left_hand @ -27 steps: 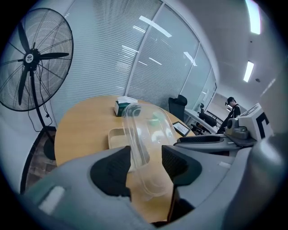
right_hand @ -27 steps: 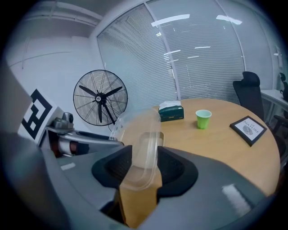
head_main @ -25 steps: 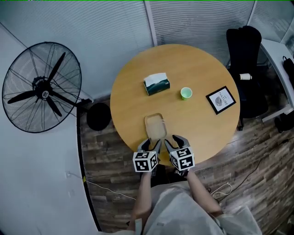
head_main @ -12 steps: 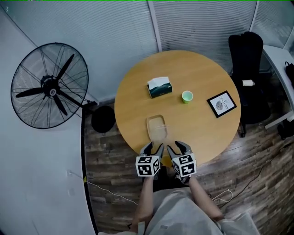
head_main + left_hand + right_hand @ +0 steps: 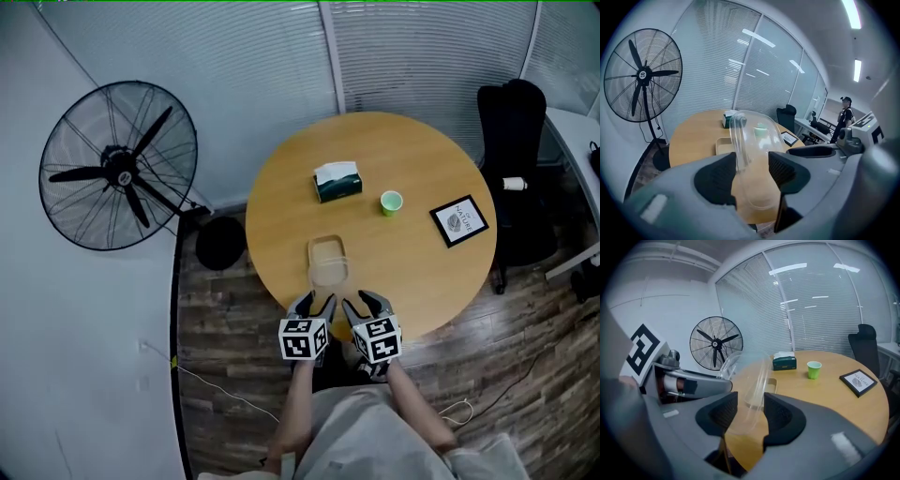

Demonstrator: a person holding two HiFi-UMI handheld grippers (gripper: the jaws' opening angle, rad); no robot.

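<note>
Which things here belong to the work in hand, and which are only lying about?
In hand:
- clear lid, gripped by the left gripper and the right gripper
- beige tray, just ahead of the lid

Lying about:
- tissue box
- green cup
- framed picture
- fan
- office chair

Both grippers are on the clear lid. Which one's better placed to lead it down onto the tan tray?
Left, marginally. The left gripper and right gripper both clamp the clear lid. In the head view the tan tray lies nearly straight ahead of the left one, and the right sits off to its side.
</note>
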